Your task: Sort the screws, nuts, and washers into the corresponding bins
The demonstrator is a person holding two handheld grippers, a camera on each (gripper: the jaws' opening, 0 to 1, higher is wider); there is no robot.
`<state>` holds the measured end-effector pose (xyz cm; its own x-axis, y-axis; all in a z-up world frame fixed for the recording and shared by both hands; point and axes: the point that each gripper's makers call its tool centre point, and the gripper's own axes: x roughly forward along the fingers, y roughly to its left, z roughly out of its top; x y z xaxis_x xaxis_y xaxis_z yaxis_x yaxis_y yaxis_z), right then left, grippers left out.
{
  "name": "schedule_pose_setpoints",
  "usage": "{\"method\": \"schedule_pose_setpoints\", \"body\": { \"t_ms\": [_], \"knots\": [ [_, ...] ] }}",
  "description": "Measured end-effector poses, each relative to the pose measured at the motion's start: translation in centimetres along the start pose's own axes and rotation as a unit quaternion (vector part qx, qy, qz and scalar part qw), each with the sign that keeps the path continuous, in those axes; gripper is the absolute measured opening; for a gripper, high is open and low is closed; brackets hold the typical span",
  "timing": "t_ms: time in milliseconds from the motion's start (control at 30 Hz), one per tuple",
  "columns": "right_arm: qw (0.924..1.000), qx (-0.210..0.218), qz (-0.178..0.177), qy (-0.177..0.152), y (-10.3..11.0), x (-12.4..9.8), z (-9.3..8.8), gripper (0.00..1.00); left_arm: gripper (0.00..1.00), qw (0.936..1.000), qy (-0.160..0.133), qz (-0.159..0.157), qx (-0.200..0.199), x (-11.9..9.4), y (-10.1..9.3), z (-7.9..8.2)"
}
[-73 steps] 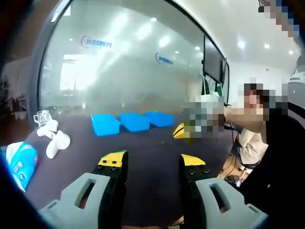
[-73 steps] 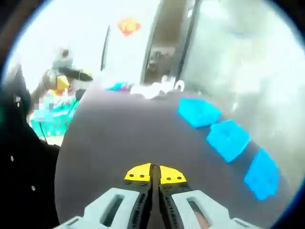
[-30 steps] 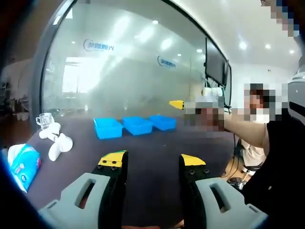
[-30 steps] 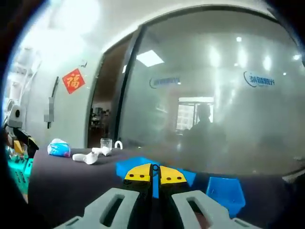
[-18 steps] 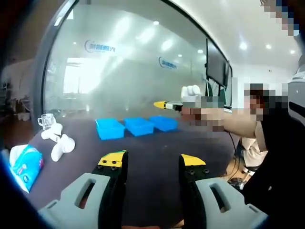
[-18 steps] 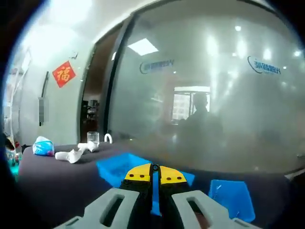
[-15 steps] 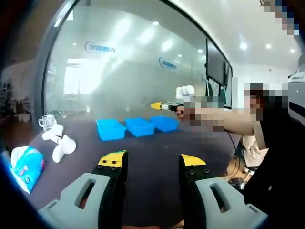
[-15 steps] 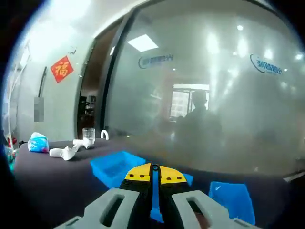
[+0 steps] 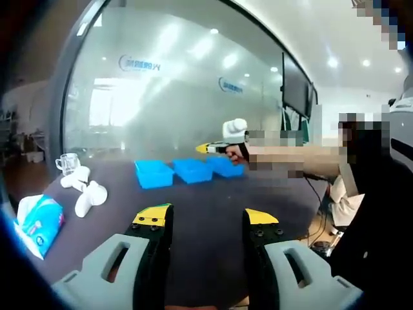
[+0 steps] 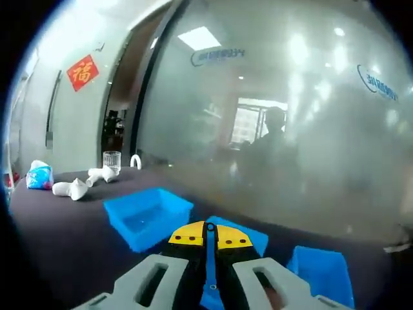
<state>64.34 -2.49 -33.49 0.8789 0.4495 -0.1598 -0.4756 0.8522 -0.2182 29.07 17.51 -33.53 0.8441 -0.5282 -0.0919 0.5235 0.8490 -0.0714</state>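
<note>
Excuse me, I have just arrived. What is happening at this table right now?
A person is working at a dark table with a hand-held tool in each hand. The right tool, jaws together, is stretched out over three blue bins that stand in a row near a frosted glass wall. Whether it holds anything cannot be seen. The left tool is open and empty, nearer the person. A glass cup and crumpled white paper lie aside.

Office: logoed frosted glass wall (image 9: 181,97)
</note>
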Motion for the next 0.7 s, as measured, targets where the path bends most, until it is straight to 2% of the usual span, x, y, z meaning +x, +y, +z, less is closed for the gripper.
{"method": "schedule_pose_setpoints", "body": {
  "t_ms": [100, 167, 233, 500, 700],
  "knots": [
    [0.9999, 0.008, -0.01, -0.003, -0.3, 0.0, 0.1, 0.06, 0.42, 1.0, 0.0, 0.0, -0.002, 0.1, 0.0, -0.1],
    [0.9999, 0.006, -0.01, -0.004, -0.2, 0.0, 0.2, 0.18, 0.43, 1.0, -0.001, -0.004, -0.008, 0.1, -0.1, -0.1],
    [0.9999, -0.001, -0.012, -0.007, -0.1, -0.2, 0.3, 0.23, 0.43, 1.0, 0.001, -0.003, -0.005, 0.1, -0.2, -0.2],
    [0.9998, -0.001, 0.003, -0.019, 0.9, -2.1, 1.0, 0.24, 0.43, 1.0, -0.001, -0.001, -0.008, 0.0, -0.1, -0.2],
    [0.998, -0.02, 0.042, -0.043, 3.6, -5.7, 1.6, 0.27, 0.43, 0.9999, -0.005, 0.005, -0.012, -0.1, 0.3, -0.1]
  ]
}}
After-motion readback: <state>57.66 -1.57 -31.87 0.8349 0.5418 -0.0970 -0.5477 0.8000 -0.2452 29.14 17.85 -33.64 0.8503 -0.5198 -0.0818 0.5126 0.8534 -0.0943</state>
